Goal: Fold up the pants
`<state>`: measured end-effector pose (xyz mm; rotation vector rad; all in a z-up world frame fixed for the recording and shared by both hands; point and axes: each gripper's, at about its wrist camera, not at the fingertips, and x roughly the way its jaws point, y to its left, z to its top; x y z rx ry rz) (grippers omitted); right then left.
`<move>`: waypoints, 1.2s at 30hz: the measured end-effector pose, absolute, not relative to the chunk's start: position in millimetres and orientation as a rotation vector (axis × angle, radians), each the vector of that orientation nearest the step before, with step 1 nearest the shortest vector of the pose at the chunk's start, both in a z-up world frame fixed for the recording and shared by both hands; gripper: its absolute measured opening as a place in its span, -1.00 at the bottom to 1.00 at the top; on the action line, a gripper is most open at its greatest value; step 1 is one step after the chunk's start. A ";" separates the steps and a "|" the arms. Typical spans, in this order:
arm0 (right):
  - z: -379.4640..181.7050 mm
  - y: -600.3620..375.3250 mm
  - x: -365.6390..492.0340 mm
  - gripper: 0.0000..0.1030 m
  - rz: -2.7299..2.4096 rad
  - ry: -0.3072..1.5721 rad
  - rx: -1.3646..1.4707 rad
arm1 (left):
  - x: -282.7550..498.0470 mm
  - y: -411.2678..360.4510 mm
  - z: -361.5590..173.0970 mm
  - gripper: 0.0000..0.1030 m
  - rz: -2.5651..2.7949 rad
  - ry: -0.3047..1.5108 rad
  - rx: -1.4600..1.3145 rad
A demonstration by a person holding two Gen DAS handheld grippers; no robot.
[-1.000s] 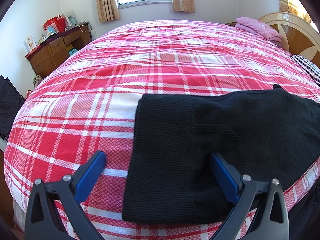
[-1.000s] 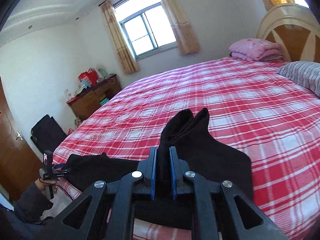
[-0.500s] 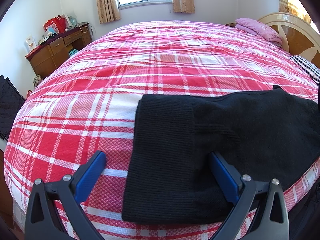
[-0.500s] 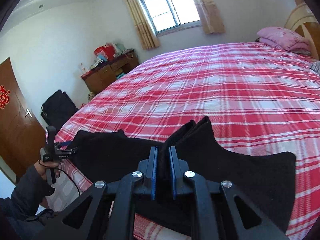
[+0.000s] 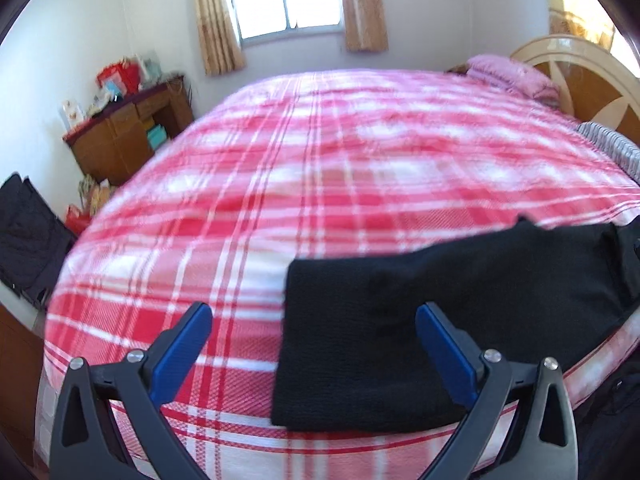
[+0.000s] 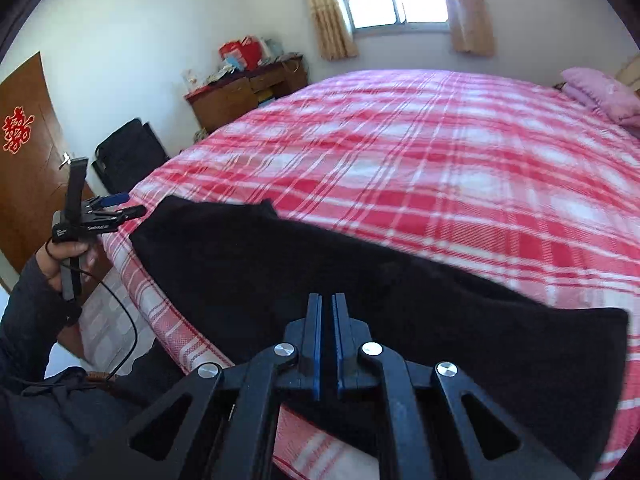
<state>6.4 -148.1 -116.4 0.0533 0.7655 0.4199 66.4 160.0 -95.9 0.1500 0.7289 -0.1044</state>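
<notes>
Black knit pants lie flat along the near edge of the bed, its waistband end toward the left gripper. They also show in the right wrist view. My left gripper is open and empty, raised just off the waistband end. My right gripper has its jaws nearly closed with a thin gap and nothing visibly between them, just above the pants' near edge. The left gripper also shows in the right wrist view, held in a hand beside the bed.
The bed has a red and white plaid cover. A pink pillow and a striped pillow lie by the headboard. A wooden dresser and a black bag stand left of the bed.
My right gripper swung left and lowered the held pant legs onto the bed; no cloth shows between its pads now. My left gripper drew back and rose slightly, still open.
</notes>
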 end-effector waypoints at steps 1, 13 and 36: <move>-109.0 -160.1 -0.4 -0.87 0.389 0.746 0.057 | 63.9 152.5 -89.8 1.00 -0.125 0.716 0.150; -108.9 -295.7 -40.0 0.04 -0.010 0.672 0.273 | 67.2 -45.6 -93.9 1.00 -0.620 0.846 0.128; -125.9 -313.7 -56.3 0.04 -0.081 0.504 0.298 | 57.9 -142.7 -107.4 -0.83 -0.833 0.951 -0.029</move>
